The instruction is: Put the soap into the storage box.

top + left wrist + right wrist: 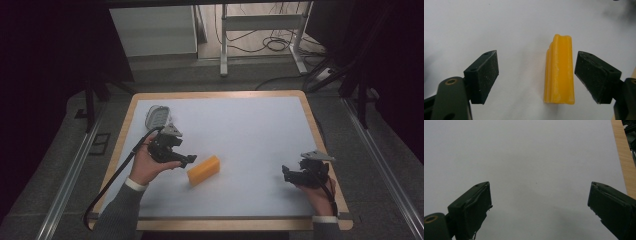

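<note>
A yellow-orange ridged block (204, 170) lies flat on the white sheet (240, 125), left of centre near the front. My left gripper (186, 161) sits just left of it, open. In the left gripper view the block (559, 70) lies lengthwise between the two black pads, close to the right pad (596, 76) and apart from the left pad (484, 75). My right gripper (287, 173) is open near the front right of the sheet. Its jaws (539, 205) stand wide over bare white surface with nothing between them.
A small grey-white device (156, 117) rests at the sheet's back left, behind the left hand. The sheet lies on a wooden board (310, 107) whose edge (624, 157) runs close to the right gripper. Cables trail off the front from both grippers.
</note>
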{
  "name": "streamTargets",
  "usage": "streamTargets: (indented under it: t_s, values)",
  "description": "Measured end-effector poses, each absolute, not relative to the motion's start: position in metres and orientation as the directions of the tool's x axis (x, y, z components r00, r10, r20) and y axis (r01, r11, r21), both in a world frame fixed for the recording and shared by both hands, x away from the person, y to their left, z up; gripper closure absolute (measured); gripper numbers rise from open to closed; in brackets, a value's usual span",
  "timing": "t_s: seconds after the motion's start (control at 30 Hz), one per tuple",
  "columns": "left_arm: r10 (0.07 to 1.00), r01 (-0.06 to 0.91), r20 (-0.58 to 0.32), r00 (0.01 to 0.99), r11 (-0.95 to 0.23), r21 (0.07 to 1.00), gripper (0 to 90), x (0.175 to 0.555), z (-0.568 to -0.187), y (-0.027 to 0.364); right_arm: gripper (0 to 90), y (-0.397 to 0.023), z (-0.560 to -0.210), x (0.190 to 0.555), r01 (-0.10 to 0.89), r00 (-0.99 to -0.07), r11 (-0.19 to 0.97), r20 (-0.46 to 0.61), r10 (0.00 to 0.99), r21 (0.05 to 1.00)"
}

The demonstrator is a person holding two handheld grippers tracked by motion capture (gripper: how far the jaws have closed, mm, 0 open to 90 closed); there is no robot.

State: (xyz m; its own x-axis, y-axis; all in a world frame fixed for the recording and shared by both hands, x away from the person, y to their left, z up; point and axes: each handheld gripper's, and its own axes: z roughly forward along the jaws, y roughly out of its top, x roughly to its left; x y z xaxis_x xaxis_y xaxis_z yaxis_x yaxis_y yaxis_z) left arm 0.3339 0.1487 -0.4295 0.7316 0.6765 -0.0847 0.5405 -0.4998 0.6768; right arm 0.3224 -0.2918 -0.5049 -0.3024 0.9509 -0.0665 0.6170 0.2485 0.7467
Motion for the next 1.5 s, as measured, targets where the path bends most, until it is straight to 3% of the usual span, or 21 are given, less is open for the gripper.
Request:
streamTargets:
  t_s: [1.03, 1.27, 1.5]
  values:
    - [0.615, 0.556, -0.113, 0.781, -0.6, 0.575, 22.3, 0.337, -0.488, 0.097, 5.0, -0.293, -0.509, 0.324, 0.629, -0.297, 0.242, -0.059, 0.953, 0.738]
    - [0.624, 0.55, -0.083, 0.777, -0.608, 0.573, 29.7, 0.332, -0.496, 0.092, 5.0, -0.293, -0.509, 0.323, 0.63, -0.299, 0.244, -0.06, 0.952, 0.737]
    - [0.634, 0.561, -0.095, 0.768, -0.594, 0.577, 44.8, 0.333, -0.499, 0.091, 5.1, -0.293, -0.51, 0.324, 0.631, -0.296, 0.245, -0.063, 0.953, 0.736]
